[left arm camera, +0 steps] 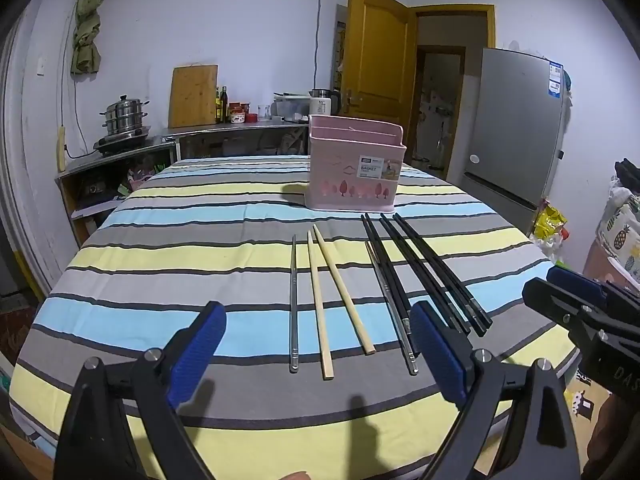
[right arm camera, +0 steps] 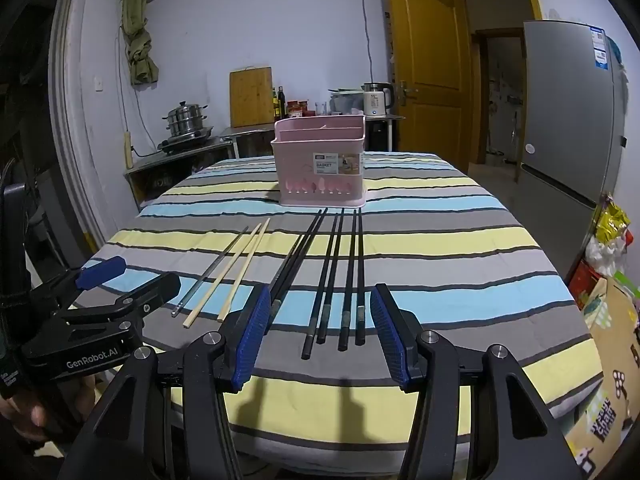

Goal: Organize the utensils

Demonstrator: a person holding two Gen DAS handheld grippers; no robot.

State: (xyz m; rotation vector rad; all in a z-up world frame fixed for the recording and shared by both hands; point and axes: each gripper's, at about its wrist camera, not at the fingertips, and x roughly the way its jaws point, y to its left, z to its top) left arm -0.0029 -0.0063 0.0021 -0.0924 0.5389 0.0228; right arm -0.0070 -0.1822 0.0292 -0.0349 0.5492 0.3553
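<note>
A pink utensil basket (left arm camera: 354,168) (right arm camera: 322,160) stands upright on the striped tablecloth (left arm camera: 180,248) (right arm camera: 440,248). In front of it lie a metal chopstick (left arm camera: 294,304) (right arm camera: 212,270), two wooden chopsticks (left arm camera: 344,292) (right arm camera: 240,270), a second metal chopstick (left arm camera: 394,312), and several black chopsticks (left arm camera: 432,272) (right arm camera: 340,276). My left gripper (left arm camera: 320,348) is open and empty above the near ends of the wooden and metal chopsticks. My right gripper (right arm camera: 320,328) is open and empty above the near ends of the black chopsticks. Each gripper shows at the edge of the other's view.
A counter with a steamer pot (left arm camera: 124,116) (right arm camera: 186,118), cutting board (left arm camera: 194,96) and kettle (right arm camera: 378,98) runs along the far wall. A grey fridge (left arm camera: 516,128) (right arm camera: 572,112) and an open yellow door (left arm camera: 378,56) stand at right. Bags (right arm camera: 608,240) lie on the floor at right.
</note>
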